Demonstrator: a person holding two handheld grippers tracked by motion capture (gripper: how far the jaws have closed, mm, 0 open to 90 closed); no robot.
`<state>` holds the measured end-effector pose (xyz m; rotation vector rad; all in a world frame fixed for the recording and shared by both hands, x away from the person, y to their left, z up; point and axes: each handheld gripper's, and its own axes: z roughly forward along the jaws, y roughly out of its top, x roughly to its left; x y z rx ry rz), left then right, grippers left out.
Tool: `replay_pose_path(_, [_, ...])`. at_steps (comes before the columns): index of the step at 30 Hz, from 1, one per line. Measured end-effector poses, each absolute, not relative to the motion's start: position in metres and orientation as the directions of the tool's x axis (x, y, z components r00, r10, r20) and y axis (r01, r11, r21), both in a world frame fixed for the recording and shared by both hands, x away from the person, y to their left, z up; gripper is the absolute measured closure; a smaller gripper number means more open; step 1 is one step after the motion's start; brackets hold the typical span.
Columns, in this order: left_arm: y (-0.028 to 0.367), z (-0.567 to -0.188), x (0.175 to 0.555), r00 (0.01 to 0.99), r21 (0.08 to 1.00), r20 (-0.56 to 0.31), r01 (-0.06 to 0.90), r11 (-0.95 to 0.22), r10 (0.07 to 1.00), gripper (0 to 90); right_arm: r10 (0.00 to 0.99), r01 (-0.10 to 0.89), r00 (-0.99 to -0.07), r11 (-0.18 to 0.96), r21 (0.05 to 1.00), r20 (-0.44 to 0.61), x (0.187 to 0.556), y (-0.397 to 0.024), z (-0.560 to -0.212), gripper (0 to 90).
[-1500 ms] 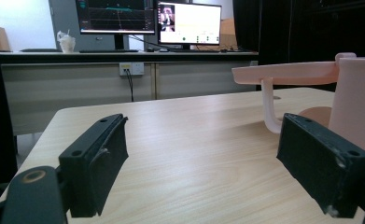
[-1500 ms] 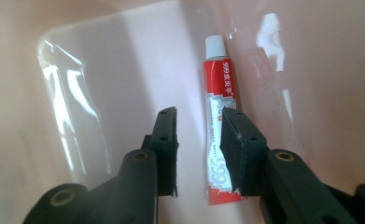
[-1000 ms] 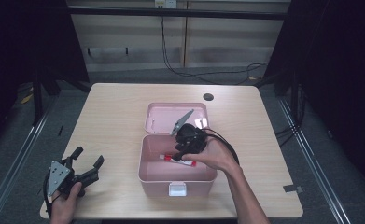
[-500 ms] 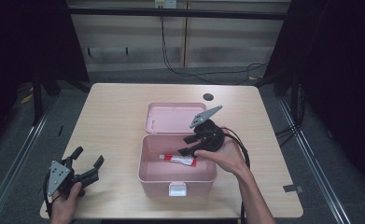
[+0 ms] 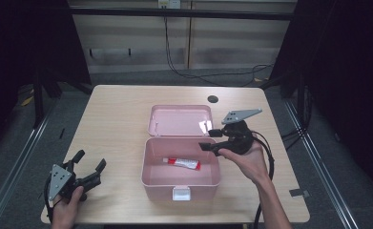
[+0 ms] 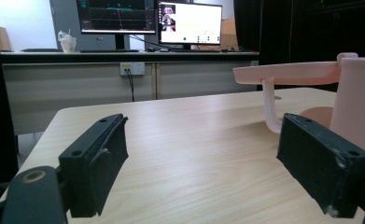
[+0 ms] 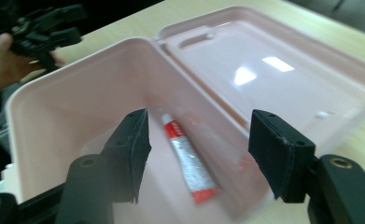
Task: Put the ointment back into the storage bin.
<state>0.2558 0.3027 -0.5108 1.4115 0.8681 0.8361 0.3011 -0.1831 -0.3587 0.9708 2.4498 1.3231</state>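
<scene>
One tube (image 5: 181, 163) lay alone on the floor of the one pink box (image 5: 150, 174), its lid (image 5: 179, 120) flat at twelve o'clock. The right gripper (image 5: 209, 139) hovered at the box's three o'clock, jaws just opening, empty. The left gripper (image 5: 89, 160) rested at eight o'clock, jaws wide.

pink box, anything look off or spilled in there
Nothing stands out. The pink box sits upright with its lid laid open flat behind it. A single red and white tube lies on the box floor, intact, with no spill around it.
</scene>
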Motion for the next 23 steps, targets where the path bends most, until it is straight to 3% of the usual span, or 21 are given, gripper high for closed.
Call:
replay_pose_path(12, [0.302, -0.511, 0.256, 0.455, 1.0, -0.02, 0.023, 0.01, 0.891, 15.8, 0.759, 0.491, -0.642, 0.293, 0.821, 0.113, 0.277, -0.23, -0.368, 36.6])
replay_pose_path(14, [0.302, -0.511, 0.256, 0.455, 1.0, -0.013, 0.025, 0.001, 0.89, 15.8, 0.789, 0.514, -0.598, 0.242, 0.823, 0.142, 0.271, -0.244, -0.377, 35.5])
replay_pose_path(23, [0.302, -0.511, 0.256, 0.454, 1.0, -0.015, 0.023, 0.004, 0.891, 15.8, 0.877, 0.571, -0.469, 0.213, 0.793, 0.102, 0.262, -0.271, -0.408, 26.6])
